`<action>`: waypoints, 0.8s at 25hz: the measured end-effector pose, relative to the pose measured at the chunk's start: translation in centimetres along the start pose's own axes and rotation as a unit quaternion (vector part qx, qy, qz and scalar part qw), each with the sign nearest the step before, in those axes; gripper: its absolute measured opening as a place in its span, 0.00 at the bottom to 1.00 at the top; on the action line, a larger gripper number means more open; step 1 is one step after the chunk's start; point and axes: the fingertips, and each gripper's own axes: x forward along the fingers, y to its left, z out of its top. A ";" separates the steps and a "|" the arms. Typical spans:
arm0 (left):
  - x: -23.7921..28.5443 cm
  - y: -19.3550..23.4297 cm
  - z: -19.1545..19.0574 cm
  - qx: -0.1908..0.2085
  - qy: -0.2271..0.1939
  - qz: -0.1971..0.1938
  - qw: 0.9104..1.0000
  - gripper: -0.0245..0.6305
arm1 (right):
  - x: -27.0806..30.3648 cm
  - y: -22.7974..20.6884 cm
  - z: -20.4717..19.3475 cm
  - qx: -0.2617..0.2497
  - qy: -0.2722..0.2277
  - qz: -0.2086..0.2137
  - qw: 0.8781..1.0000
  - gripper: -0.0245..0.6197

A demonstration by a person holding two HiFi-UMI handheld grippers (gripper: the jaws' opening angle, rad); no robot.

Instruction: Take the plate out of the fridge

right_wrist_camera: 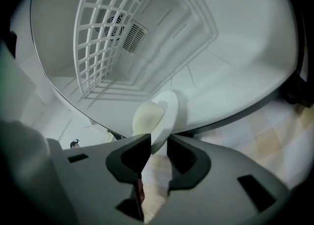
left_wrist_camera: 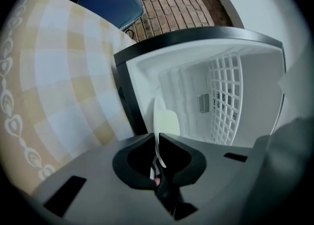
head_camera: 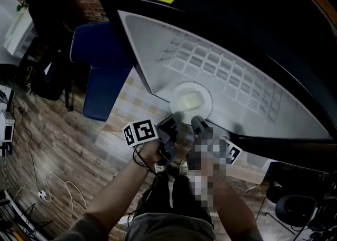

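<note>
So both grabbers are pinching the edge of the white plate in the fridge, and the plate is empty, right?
Not quite. The plate isn't empty: a pale yellow lump lies on it, as the head view shows. The rest is right: the left gripper and right gripper both pinch its rim in the fridge.

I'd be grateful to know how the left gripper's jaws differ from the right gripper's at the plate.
The left gripper's jaws are almost together on the plate's thin rim, seen edge-on. The right gripper's jaws stand wider, and the rim slants across their gap. Both have the plate's near rim between their jaws, at the open fridge.
</note>
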 end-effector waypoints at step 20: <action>-6.1 -8.1 -0.2 -0.015 -0.045 -0.050 0.998 0.08 | -5.3 8.3 1.4 -0.010 -0.003 0.077 0.997 0.18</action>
